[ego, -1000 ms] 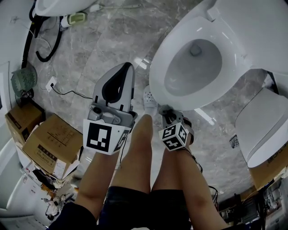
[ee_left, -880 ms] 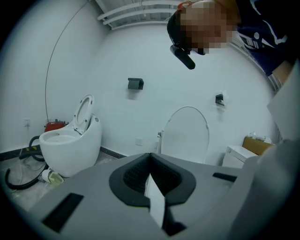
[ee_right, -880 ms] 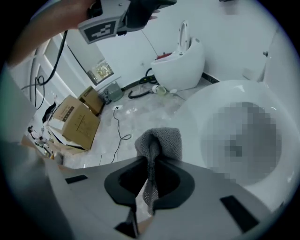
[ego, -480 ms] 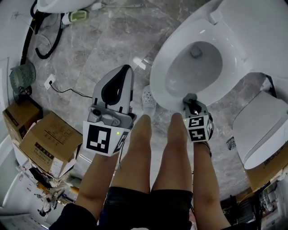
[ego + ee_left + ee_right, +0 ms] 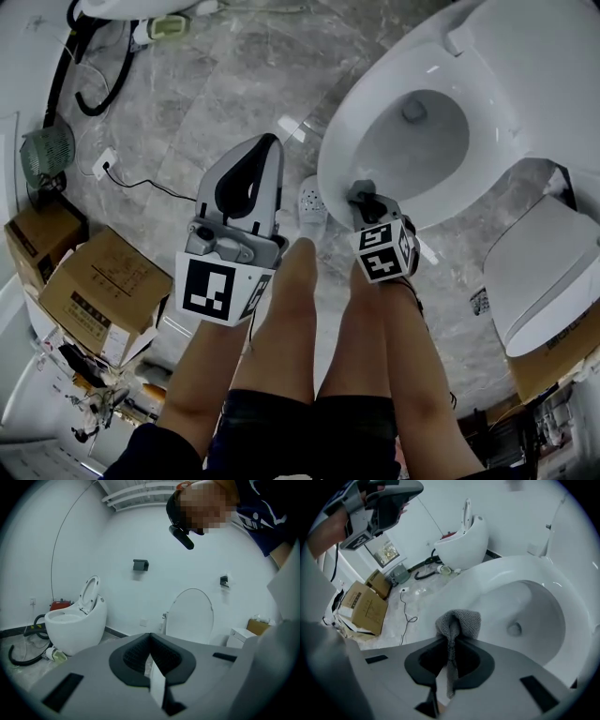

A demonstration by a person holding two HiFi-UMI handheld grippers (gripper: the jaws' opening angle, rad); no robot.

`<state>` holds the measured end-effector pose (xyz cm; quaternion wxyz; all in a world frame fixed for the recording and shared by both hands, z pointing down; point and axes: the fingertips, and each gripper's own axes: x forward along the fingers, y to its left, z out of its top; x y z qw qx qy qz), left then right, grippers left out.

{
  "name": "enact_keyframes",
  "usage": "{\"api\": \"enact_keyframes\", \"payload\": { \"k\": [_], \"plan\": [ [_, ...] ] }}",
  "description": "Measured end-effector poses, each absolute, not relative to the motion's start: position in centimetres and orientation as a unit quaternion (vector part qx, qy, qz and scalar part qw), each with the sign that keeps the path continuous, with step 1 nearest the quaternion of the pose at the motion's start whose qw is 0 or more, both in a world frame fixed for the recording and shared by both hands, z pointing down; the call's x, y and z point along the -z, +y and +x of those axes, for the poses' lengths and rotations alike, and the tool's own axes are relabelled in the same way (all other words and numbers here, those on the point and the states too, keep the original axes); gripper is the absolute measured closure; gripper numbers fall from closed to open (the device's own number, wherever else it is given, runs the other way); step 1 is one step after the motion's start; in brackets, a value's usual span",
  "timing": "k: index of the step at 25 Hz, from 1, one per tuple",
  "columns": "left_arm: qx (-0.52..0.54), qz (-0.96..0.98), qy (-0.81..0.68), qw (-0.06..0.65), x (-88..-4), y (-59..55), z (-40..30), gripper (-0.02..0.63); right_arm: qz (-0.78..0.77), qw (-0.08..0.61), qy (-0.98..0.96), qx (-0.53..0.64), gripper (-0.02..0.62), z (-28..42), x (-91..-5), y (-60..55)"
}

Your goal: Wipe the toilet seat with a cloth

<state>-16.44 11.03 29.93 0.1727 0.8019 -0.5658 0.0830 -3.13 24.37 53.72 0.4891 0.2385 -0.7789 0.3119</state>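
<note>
The right gripper (image 5: 451, 644) clamps a grey cloth (image 5: 460, 622) at the near rim of the toilet seat (image 5: 329, 161) — the cloth's long axis runs along the jaws, bunched end pointing far past the tips — while the left gripper (image 5: 150, 638), jaws together on nothing, hangs to its left.

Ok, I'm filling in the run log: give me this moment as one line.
phase: wiping | right gripper: shut on grey cloth, at front edge of toilet seat | left gripper: shut, empty, held aside

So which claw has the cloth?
The right claw: its jaws pinch the grey cloth at the front rim of the toilet seat. The left claw is shut and empty.
</note>
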Motion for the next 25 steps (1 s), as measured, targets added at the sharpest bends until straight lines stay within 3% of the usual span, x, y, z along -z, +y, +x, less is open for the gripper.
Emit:
{"api": "enact_keyframes", "payload": {
  "k": [5, 14, 25],
  "plan": [
    [-0.085, 0.800, -0.569, 0.171, -30.1, 10.7, -17.1, 0.594, 0.213, 0.451, -0.808, -0.313, 0.548, -6.5, -52.8, 22.4],
    [-0.076, 0.802, -0.565, 0.176, -29.9, 10.0, -17.5, 0.594, 0.074, 0.519, -0.805, -0.277, 0.548, -2.0, -52.0, 31.2],
    [-0.078, 0.798, -0.571, 0.178, -30.3, 9.4, -19.4, 0.594, 0.149, 0.413, -0.857, -0.270, 0.548, -12.1, -51.4, 19.8]
  ]
}}
